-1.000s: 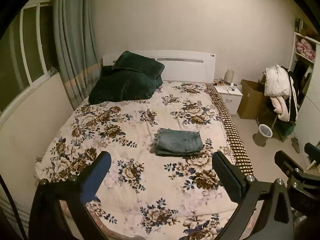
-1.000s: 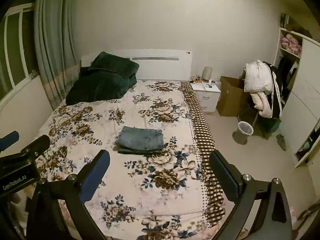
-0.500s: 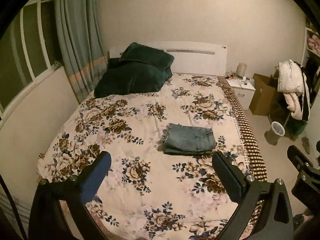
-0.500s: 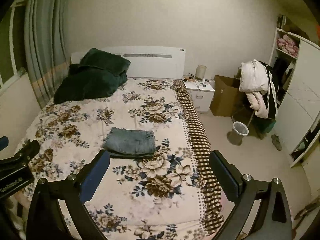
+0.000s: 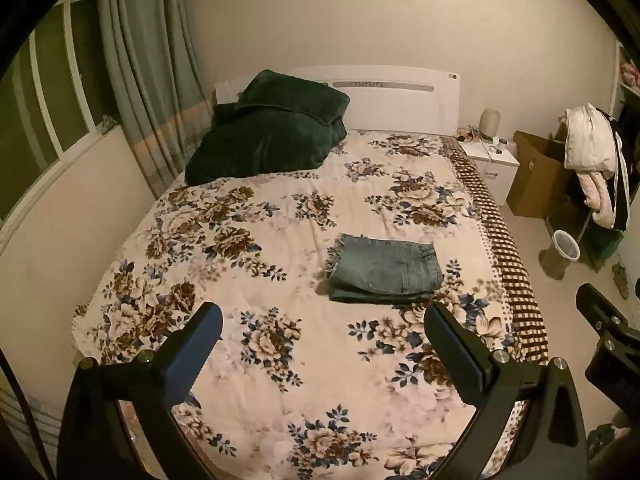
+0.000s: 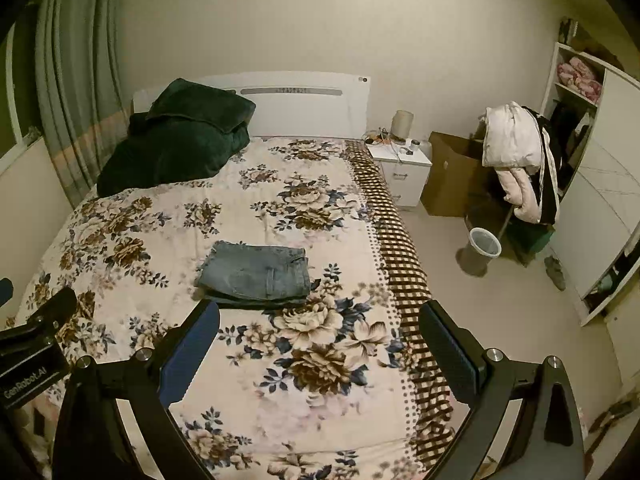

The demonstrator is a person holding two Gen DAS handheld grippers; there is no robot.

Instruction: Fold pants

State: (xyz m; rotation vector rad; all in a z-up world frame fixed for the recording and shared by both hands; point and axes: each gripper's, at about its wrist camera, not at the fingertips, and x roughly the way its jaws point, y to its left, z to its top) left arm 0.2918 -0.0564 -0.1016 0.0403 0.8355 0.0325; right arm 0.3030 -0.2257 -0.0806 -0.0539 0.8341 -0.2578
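A pair of blue jeans lies folded into a compact rectangle on the flowered bedspread, right of the bed's middle; it also shows in the right wrist view. My left gripper is open and empty, held above the foot of the bed, well short of the jeans. My right gripper is open and empty, also back from the jeans. Each gripper shows at the edge of the other's view.
A dark green blanket and pillow lie at the head of the bed. Curtain and window are at the left. A white nightstand, cardboard box, clothes rack, bin and wardrobe stand to the right.
Both views have shifted slightly over the bed; the jeans lie unmoved and folded. Both grippers stay open and empty.
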